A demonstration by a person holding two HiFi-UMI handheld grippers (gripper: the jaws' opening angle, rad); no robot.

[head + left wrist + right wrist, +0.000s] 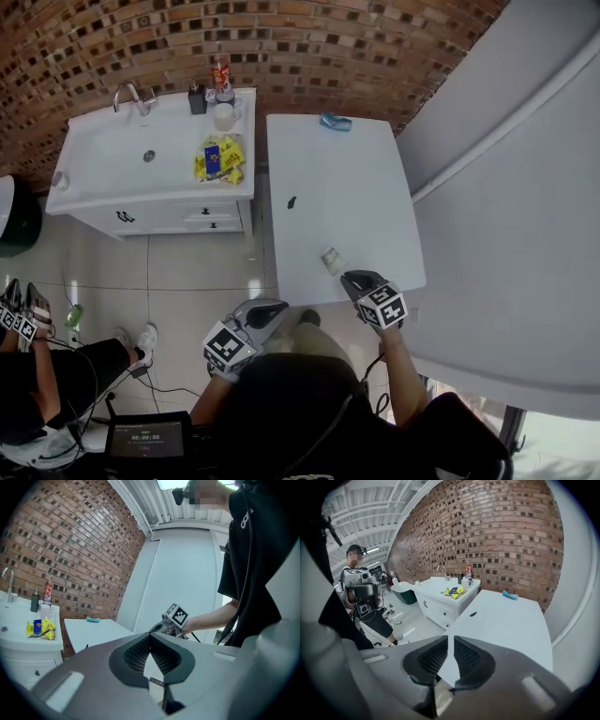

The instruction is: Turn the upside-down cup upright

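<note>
While I look down from my head, the cup (331, 260) sits near the close edge of the white table (328, 178), just beyond my right tongs (350, 278); my left tongs (275, 307) hang off the table's side, apart from it. Left gripper view: jaws meeting at their tips, clenched on nothing. Right gripper view: jaws a crack apart, released, only tabletop in the slit

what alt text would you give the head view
A person stands at a white table, the right gripper close to a small cup near its near edge. The left gripper hovers off the table's corner; a sink cabinet stands at left.
</note>
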